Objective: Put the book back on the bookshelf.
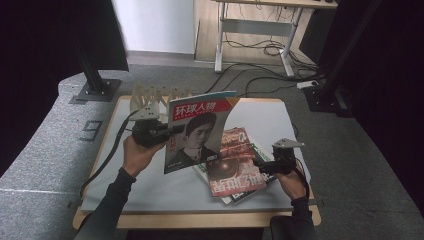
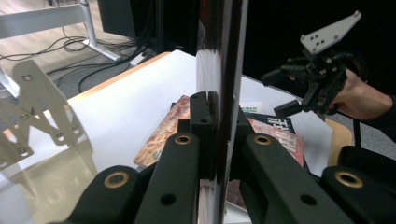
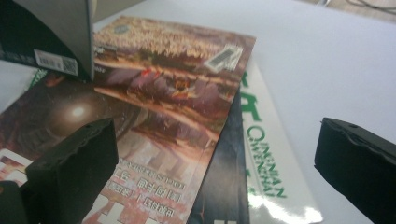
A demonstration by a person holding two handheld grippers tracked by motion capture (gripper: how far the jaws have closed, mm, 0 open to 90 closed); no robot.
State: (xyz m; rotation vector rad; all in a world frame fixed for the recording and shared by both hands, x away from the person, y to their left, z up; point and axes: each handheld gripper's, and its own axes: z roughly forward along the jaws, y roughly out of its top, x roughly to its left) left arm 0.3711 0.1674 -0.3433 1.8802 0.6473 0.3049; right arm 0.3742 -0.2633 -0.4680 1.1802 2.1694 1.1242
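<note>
The table (image 1: 150,190) carries a rack (image 1: 150,97) at 11 o'clock and a magazine stack (image 1: 235,172) at 4 o'clock. The left gripper (image 1: 167,131) pinches a portrait magazine (image 1: 197,132) by its edge, holding it upright above the table, probably for slotting into the rack. The right gripper (image 1: 265,165), jaws spread, hovers over the stack's right edge, apparently ready to take the top copy.

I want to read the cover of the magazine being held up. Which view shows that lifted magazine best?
The high view: the lifted magazine faces the camera, its red title and portrait showing, gripped by the left gripper. The left gripper view shows it only edge-on between the jaws; the right gripper view catches just a corner with a barcode.
</note>
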